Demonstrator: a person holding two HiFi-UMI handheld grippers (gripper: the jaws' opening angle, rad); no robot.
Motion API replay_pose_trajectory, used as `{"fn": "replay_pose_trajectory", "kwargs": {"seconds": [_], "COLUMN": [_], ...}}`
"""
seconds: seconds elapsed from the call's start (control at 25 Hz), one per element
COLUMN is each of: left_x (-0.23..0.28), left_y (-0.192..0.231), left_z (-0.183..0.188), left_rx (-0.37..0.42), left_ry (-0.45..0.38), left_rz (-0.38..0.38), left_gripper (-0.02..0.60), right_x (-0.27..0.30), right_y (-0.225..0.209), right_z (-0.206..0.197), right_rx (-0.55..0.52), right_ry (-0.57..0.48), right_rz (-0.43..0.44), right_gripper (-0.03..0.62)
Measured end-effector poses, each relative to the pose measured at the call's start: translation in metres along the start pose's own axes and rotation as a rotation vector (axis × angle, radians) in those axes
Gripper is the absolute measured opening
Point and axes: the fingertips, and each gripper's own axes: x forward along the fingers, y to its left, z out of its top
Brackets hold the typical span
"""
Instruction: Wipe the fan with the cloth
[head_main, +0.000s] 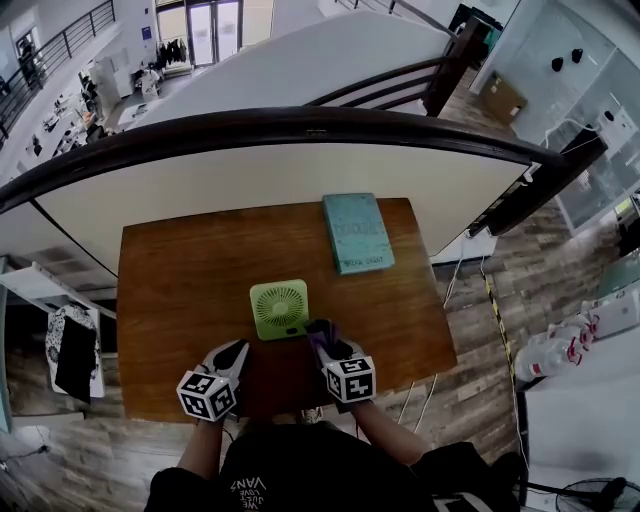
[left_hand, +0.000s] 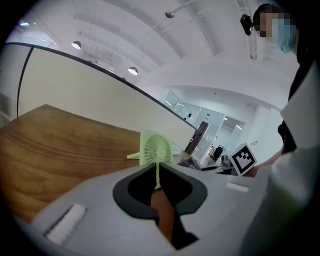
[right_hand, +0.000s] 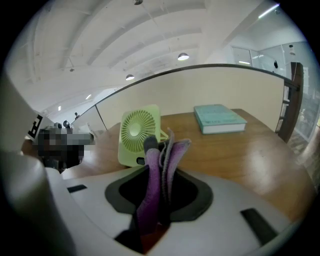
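Grips purple cloth (right_hand: 176, 150) tight in right claw (head_main: 325, 345), lower centre of head view, just beside green fan (head_main: 279, 308) standing upright mid-frame on wooden worktop (head_main: 180, 290). Holds left claw (head_main: 237, 350), lower left, all but closed, empty. Shows teal book (head_main: 357, 232) upper right.

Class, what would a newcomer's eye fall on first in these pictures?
The pale green fan stands out at the wooden table's middle. Just beside it, the right gripper pinches a purple cloth, and a teal book lies at the far edge.
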Motion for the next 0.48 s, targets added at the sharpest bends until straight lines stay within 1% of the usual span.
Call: {"fn": "replay_pose_trajectory", "kwargs": {"seconds": [0.32,0.48], "left_x": [-0.010,-0.016], "left_y": [-0.031,-0.051], "left_z": [0.035,0.050], "left_rx": [0.029,0.040], "left_ry": [-0.097,-0.126], "left_rz": [-0.009,-0.015], "left_gripper": [0.011,0.011], "right_x": [-0.037,-0.061], "right_y": [0.011,0.013], "right_z": [0.038,0.063], "right_rx": [0.001,-0.008], "right_ry": [-0.122,-0.193], "right_rz": [0.054,0.081], "right_gripper": [0.111,0.111]}}
